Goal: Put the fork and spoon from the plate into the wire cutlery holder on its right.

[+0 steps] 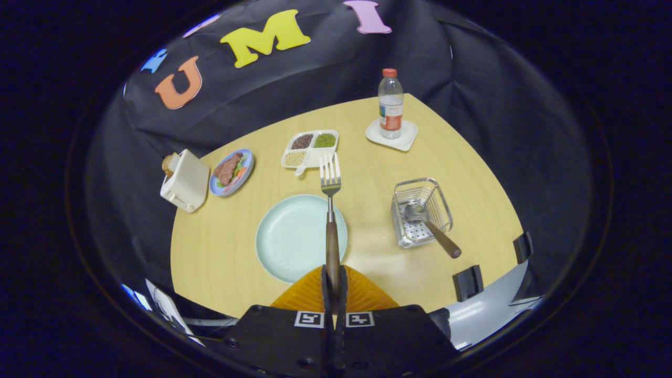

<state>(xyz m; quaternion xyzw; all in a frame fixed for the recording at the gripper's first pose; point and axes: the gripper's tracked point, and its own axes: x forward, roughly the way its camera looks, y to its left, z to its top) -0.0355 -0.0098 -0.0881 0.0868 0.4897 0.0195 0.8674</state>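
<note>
Both fingers (329, 283) pinch fork (331, 210) above plate (286, 239).

Water bottle (391, 105) label illegible; no other readable text.

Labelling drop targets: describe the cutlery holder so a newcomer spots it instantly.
On the wooden table, look right of the pale green plate, nearer than the water bottle. The wire cutlery holder is the only see-through metal basket, with the spoon leaning out. The gripper holds the fork.

Toaster (185, 181), food plate (231, 171), divided tray (310, 148), bottle (390, 104) on coaster (405, 140).
</note>
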